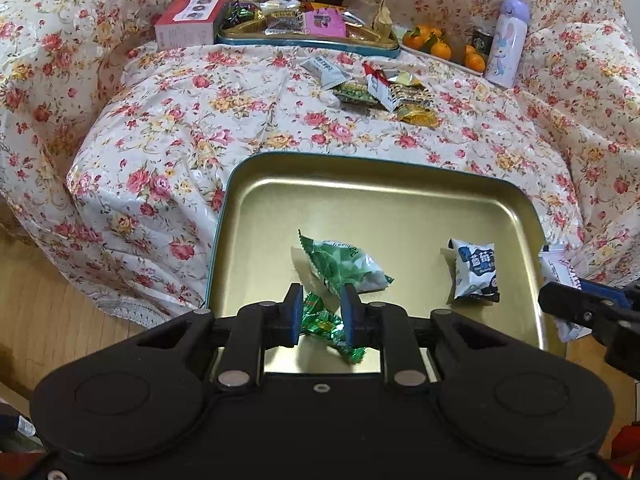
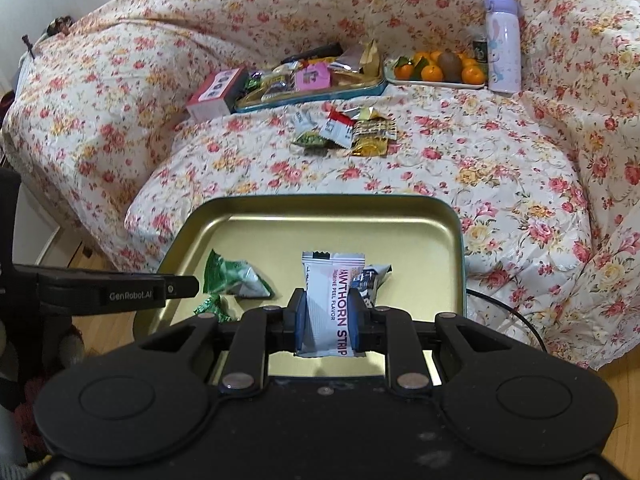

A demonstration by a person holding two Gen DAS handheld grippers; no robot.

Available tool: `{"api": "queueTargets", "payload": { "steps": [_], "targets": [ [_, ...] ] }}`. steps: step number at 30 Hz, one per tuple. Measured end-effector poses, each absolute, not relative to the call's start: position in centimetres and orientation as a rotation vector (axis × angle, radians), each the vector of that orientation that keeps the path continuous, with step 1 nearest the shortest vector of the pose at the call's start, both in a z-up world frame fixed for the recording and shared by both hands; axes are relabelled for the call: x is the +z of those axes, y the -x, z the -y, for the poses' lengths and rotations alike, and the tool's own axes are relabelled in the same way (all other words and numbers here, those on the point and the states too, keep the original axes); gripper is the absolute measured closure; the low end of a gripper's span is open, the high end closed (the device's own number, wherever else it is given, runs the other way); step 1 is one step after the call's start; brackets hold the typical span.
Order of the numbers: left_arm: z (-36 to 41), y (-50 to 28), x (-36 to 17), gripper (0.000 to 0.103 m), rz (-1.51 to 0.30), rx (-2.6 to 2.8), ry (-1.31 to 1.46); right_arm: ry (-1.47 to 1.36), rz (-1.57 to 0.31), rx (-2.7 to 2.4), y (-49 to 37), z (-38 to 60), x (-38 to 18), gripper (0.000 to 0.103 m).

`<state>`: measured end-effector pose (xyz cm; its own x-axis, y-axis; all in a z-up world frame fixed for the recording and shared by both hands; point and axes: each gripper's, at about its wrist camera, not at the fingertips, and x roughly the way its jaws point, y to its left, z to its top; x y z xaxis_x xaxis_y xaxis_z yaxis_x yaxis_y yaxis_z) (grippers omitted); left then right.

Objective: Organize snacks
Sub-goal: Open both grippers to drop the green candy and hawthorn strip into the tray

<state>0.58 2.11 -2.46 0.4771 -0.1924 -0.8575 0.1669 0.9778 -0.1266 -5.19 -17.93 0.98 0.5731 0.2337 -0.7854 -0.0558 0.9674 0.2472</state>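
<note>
The gold tin tray [image 1: 384, 200] sits at the near edge of the flower-patterned covered seat [image 1: 248, 120], and it carries three loose snacks: a pale green packet [image 1: 344, 264] near its middle, a small bright green candy wrapper [image 1: 324, 324] toward its near edge, and a blue-and-white packet [image 1: 476, 272] toward its right side. The left gripper [image 1: 320, 312] hangs over the near edge of the tray with its blue pads [image 1: 295, 312] a little apart; the green candy wrapper shows in the gap beneath them, and the pads do not press on it. The right gripper [image 2: 326, 320] hovers above the tray's near edge, its fingers closed tight on a white hawthorn strip packet [image 2: 326, 300], which stands upright between the pads. Farther back, in the middle of the seat, lies a small heap of loose snack packets [image 1: 380, 92]. Along the back edge stands a second tin [image 1: 308, 38] piled with snacks, a pink box [image 1: 188, 20] just beside it on the left, a white tray of oranges [image 1: 440, 46] on its right, and a lilac bottle [image 1: 506, 40] at the far right.
</note>
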Motion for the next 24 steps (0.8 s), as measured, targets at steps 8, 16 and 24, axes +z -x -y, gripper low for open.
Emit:
{"api": "queueTargets", "payload": {
  "steps": [8, 16, 24],
  "targets": [
    [-1.9, -0.5, -2.8, 0.074, -1.063, -0.209, 0.007, -0.2, -0.971, 0.193, 5.1, 17.8, 0.9, 0.078],
    [-1.4, -0.2, -2.8, 0.074, -1.053, -0.19, -0.027, -0.205, -1.006, 0.183, 4.6, 17.5, 0.3, 0.075],
    [0.0, 0.9, -2.4, 0.073, -1.034, -0.176, -0.137, -0.213, -1.071, 0.197, 4.4, 16.9, 0.3, 0.074]
  ]
}}
